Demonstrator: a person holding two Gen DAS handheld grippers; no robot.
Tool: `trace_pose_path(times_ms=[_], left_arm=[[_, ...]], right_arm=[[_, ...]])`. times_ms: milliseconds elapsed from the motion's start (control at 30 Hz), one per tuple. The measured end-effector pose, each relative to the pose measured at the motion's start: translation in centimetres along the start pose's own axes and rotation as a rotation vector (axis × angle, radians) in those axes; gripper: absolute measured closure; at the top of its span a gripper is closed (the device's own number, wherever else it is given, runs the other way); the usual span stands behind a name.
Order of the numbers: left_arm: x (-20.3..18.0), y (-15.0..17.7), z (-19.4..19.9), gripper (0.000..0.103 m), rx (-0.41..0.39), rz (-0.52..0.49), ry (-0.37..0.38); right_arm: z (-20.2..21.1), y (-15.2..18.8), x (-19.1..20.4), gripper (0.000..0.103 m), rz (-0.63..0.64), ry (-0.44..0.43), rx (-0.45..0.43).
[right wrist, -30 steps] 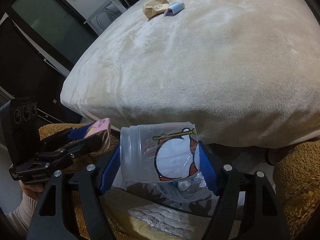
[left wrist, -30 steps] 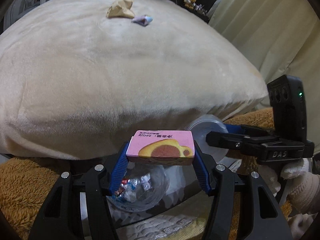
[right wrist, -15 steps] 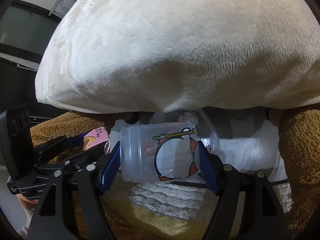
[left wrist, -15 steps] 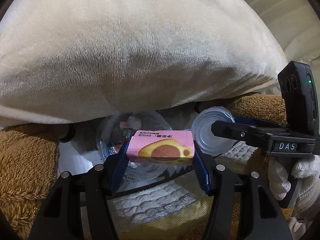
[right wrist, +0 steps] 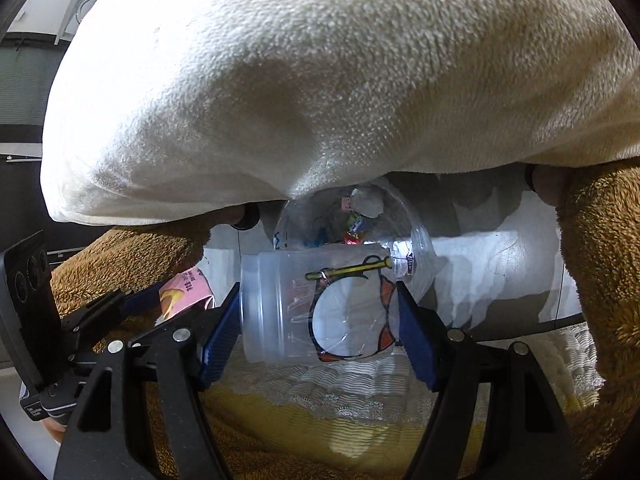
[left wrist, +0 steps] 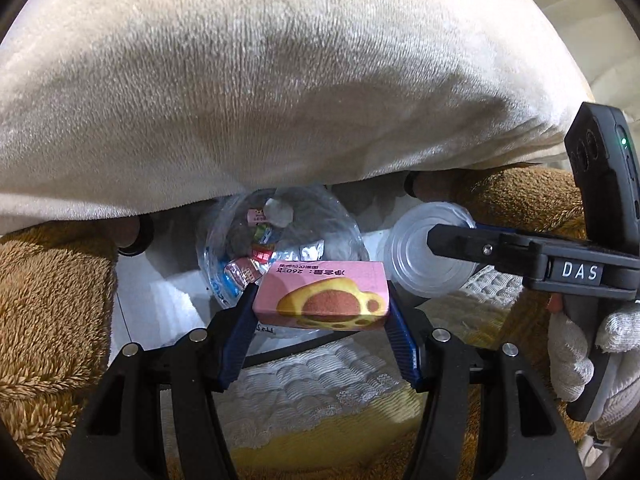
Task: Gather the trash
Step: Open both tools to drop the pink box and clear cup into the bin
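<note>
My left gripper is shut on a pink snack box with a cake picture, held just above and in front of a clear plastic trash bag that holds several wrappers. My right gripper is shut on a clear plastic cup with a cartoon print, lying sideways, in front of the same bag. The cup's bottom shows in the left wrist view beside the box. The pink box shows at the left of the right wrist view.
A large cream plush cushion overhangs the bag from above. Brown fuzzy fabric lies on both sides. A white lace and yellow cloth lies below the grippers. The floor under the bag is white.
Both grippers have tilted down and moved in toward the trash bag under the cushion. The bed top with the paper scraps has left view. Both still hold their items.
</note>
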State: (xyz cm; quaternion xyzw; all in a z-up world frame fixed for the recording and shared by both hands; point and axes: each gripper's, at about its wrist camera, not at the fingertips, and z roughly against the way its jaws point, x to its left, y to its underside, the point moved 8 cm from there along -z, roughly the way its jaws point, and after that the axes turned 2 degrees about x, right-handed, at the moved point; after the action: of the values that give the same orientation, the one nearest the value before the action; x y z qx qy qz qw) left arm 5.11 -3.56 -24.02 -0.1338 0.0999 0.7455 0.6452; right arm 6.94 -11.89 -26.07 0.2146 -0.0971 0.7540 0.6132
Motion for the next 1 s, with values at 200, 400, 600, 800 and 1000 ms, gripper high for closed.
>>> trace_pose_path(times_ms=[200,400,600,800,1000], left_arm=[[0.07,-0.03,-0.15,0.044,0.014,0.002,-0.011],[-0.05,-0.02,-0.1,0.044,0.018,-0.006,-0.021],[-0.17,-0.03,-0.06,0.044,0.019,-0.012,-0.031],[-0.37,0.05,-0.41,0.029,0.033,-0.024,-0.039],[-0.01,-0.28,0.01,0.026,0.012,-0.003,-0.037]], right_arm=[[-0.28,0.21,0.04,0.031,-0.006,0.004,0.018],[-0.21,0.2,0.28,0.031,-0.007,0.0,0.022],[-0.09,0.12,0.12,0.031,-0.018,-0.003,0.018],[0.0,0.02,0.15,0.016,-0.055,-0.046,0.026],[0.26,-0.17,0.21,0.015,-0.065,-0.045,0.017]])
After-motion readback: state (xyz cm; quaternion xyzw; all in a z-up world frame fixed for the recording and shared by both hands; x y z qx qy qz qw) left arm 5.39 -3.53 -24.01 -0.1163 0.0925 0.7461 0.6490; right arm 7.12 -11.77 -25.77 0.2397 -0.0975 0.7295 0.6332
